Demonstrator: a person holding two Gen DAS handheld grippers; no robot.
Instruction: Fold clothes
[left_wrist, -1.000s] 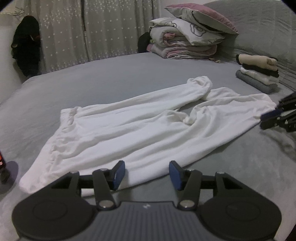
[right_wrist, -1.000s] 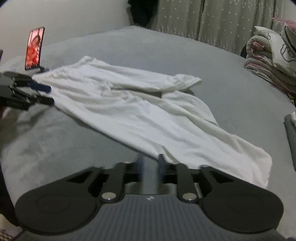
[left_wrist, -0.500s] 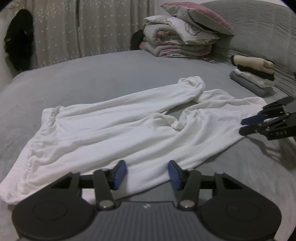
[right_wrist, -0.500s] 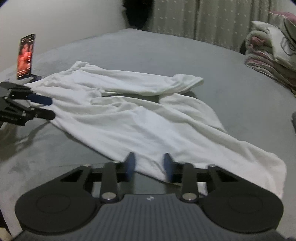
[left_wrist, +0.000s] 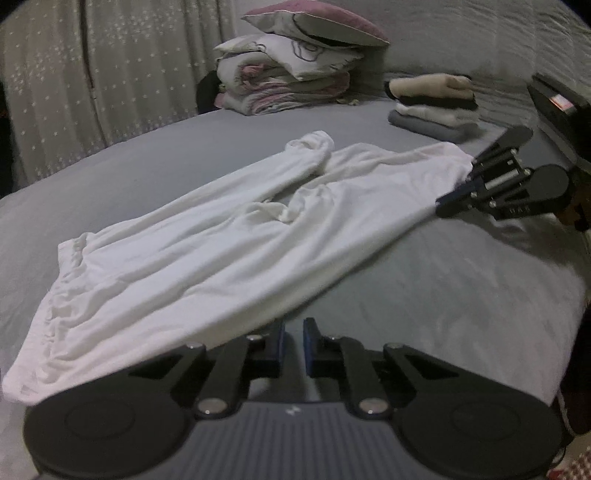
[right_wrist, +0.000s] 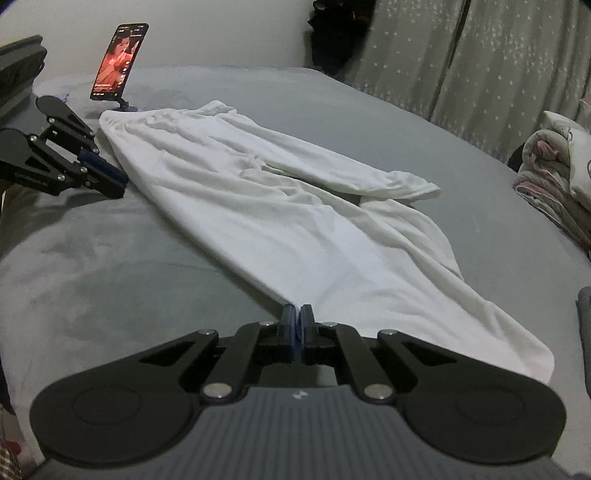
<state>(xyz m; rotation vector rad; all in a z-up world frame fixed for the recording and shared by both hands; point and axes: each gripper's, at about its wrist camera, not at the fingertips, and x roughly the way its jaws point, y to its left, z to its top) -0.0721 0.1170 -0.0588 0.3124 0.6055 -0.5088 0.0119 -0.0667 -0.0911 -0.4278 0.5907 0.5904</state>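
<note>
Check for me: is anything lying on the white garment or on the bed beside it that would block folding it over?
Nothing visible does. The white garment lies bare on the bed; the phone stands beyond its far end, the folded stack apart from it.

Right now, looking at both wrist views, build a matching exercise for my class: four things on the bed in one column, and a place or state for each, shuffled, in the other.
Things:
1. white trousers
2. phone
3. folded clothes stack
4. right gripper

Places or states:
A. propped upright on a stand, screen lit
B. shut on a trouser-leg hem
C. spread flat across the grey bed
D. piled near the grey headboard

Pairs: 1-C, 2-A, 3-D, 4-B
</note>
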